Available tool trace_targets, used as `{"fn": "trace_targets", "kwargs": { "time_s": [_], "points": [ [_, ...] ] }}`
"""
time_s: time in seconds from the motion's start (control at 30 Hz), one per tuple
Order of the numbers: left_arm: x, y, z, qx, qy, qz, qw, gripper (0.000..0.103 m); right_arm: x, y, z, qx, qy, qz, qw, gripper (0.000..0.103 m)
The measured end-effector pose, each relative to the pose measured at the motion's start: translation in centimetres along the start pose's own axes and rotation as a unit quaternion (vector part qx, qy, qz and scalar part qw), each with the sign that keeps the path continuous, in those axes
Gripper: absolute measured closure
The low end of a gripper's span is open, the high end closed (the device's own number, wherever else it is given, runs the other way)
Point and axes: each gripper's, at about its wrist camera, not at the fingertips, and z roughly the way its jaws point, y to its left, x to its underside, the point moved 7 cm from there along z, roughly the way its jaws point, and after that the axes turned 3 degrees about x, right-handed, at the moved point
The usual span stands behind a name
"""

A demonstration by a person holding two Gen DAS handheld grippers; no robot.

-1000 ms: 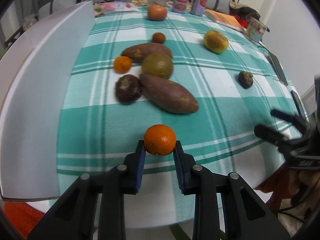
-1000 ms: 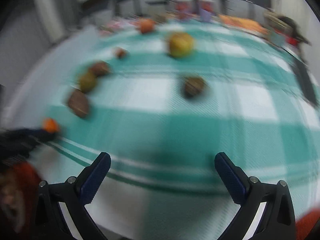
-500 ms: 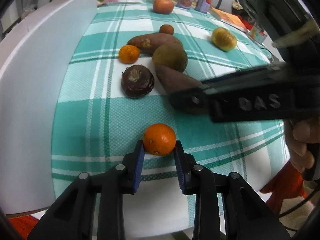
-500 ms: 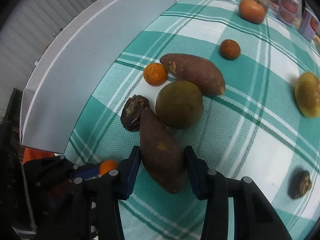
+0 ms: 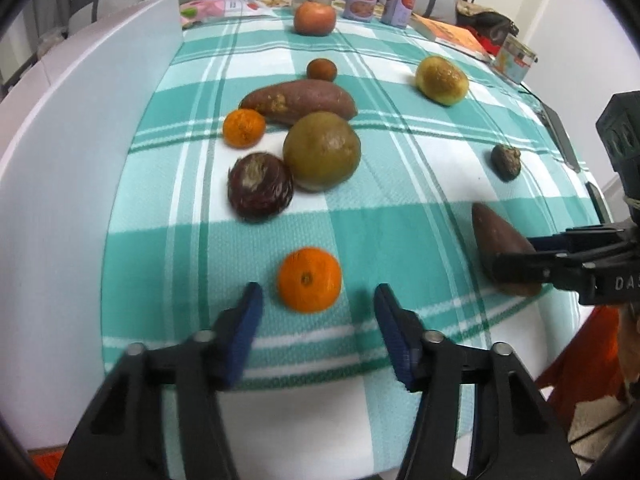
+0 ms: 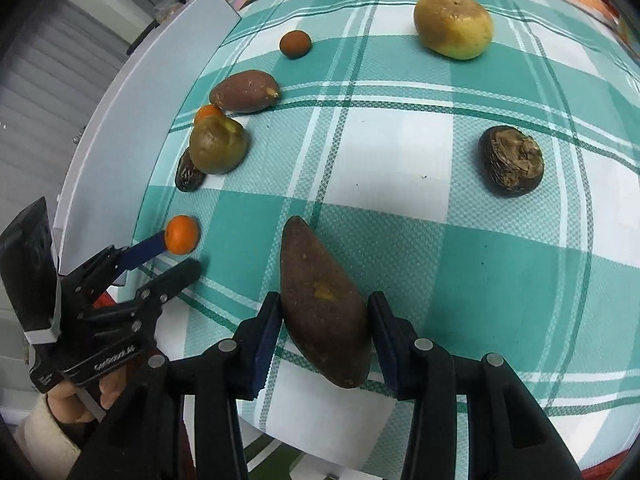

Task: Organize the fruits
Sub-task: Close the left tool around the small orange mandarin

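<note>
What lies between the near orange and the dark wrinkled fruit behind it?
Nothing. In the left wrist view only bare checked cloth lies between the orange and the dark wrinkled fruit.

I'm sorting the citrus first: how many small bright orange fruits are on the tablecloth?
2. One orange lies loose between the left gripper's open jaws; the other orange sits farther back beside the far sweet potato. None looks hidden.

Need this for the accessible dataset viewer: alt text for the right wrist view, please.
The right claw is clamped on a dark sweet potato near the front edge of a green-checked tablecloth. At lower left, the left claw stands open by a small orange. Other fruits lie scattered beyond.
</note>
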Motion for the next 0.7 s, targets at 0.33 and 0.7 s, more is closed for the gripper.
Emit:
{"fn": "trace_targets", "kwargs": {
  "time_s": [0.33, 0.7],
  "points": [
    [0.0, -0.4, 0.1, -0.004, 0.003, 0.012, 0.9999, 0.075, -1.7, 0.1, -0.9, 0.057, 0.033, -0.06, 0.996, 0.044],
    [-0.6, -0.5, -4.5, 0.05, -0.01, -0.035, 0.9981, 0.075, -1.6, 3.0, -2.7, 0.062, 0.021, -0.095, 0.993, 0.063]
  ]
}}
